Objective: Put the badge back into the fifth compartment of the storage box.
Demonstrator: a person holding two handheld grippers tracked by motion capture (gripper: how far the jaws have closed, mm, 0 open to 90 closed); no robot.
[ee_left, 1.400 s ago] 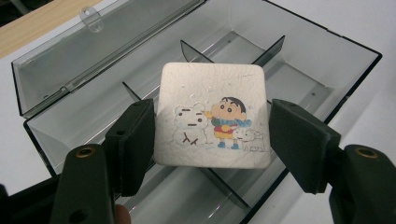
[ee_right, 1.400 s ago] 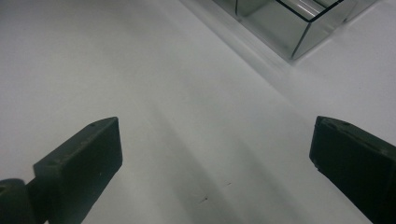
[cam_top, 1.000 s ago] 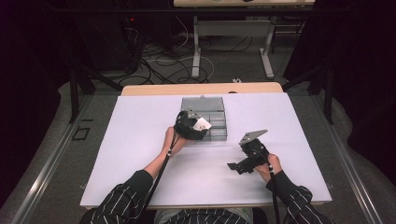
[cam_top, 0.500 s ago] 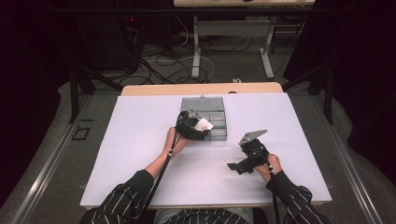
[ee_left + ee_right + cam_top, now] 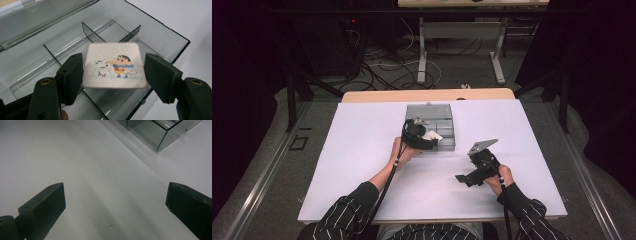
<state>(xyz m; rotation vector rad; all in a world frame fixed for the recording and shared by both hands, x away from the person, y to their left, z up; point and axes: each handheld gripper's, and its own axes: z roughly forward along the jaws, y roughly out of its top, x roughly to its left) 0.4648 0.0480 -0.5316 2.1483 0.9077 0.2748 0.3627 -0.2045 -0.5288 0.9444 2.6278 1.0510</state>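
Note:
A white square coaster [image 5: 110, 51] printed with a cartoon child and snowman hangs flat between the pads of my left gripper [image 5: 113, 72], which is shut on its two side edges. It hovers over the dividers of a clear grey compartment box [image 5: 160, 27]. From above, the left gripper [image 5: 428, 137] with the coaster [image 5: 432, 135] sits at the box's [image 5: 432, 111] near side. My right gripper [image 5: 460, 178] is held low over the white table sheet to the right, jaws wide open with nothing between them [image 5: 113, 202].
The box's clear lid [image 5: 37, 17] stands open behind the compartments. One corner of the box [image 5: 160, 135] shows in the right gripper view. The white sheet [image 5: 357, 150] covers the table; cables and table legs lie on the floor beyond.

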